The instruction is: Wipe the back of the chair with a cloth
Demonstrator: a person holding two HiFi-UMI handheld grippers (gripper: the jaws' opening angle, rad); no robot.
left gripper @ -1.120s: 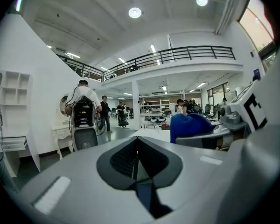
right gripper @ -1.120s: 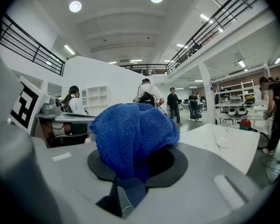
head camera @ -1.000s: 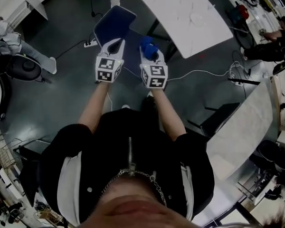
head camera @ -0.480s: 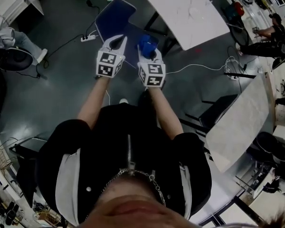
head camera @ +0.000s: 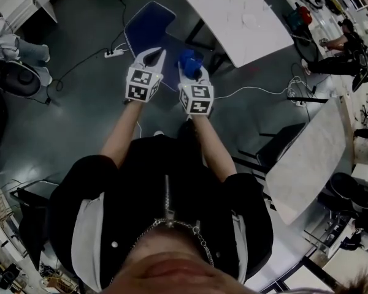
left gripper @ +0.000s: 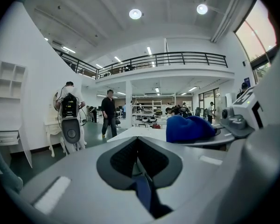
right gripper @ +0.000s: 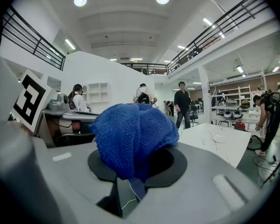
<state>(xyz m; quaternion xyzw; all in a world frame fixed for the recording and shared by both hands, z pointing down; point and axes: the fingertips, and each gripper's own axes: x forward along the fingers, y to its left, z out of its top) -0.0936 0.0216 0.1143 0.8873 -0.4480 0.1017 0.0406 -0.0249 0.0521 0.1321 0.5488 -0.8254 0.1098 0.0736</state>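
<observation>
- Below the head camera, the person stood with both arms out and the left gripper [head camera: 152, 55] and right gripper [head camera: 190, 70] side by side, just above the blue chair [head camera: 146, 26]
- Right fingers [right gripper: 200, 181] were clamped on the blue knitted cloth [right gripper: 130, 134], which bulged forward of the tips in a thick wad, with one corner pinched down in the slot
- Left fingers [left gripper: 93, 185] were closed tip to tip with nothing gripped between them; the blue sliver in the slot was probably the chair beneath
- The cloth hung near the chair, and no view showed it touching the upholstery, so the wiping stroke appeared not yet begun
- Judged technique: bring the wad flat against the chair back, press lightly, and sweep in overlapping passes from the top edge downward. The grip looked deep enough to hold, yet a loose fold could snag on the edge of the chair
- The free left gripper could steady the chair, since a light chair might slide or turn under sideways pressure
- A white worktop [head camera: 242, 17] stood just beyond the chair on the right and could limit the swing of the right arm
- A power strip [head camera: 112, 53] and a white cable [head camera: 257, 90] lay on the floor near the chair, a likely trip hazard when stepping round it
- A second worktop [head camera: 310, 158] stood well apart on the right
- A bystander [left gripper: 108, 113] walked in the far hall, well apart
</observation>
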